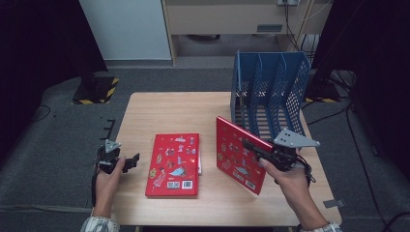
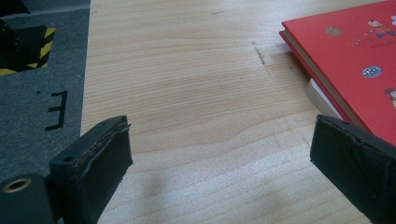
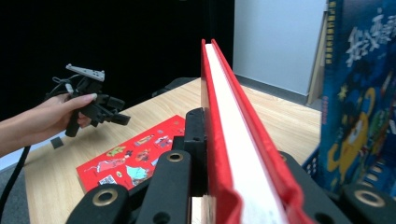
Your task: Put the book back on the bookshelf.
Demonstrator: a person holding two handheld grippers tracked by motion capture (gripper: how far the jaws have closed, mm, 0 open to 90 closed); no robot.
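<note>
Red hardcover boards, stiff and glossy, are what the right gripper is clamped on: the held book stands on edge above the wooden table, tilted, just in front of the blue file rack; in the right gripper view the jaws pinch both covers with the white page block between them. It looks moderately heavy for a one-edge grip and the covers seem slick (it could swivel or slide if squeezed lightly); a hold near the middle of the long edge, across both boards, should keep it from sagging open. A second red book lies flat on the table; the left gripper rests beside it at the table's edge, jaws spread wide and empty.
</note>
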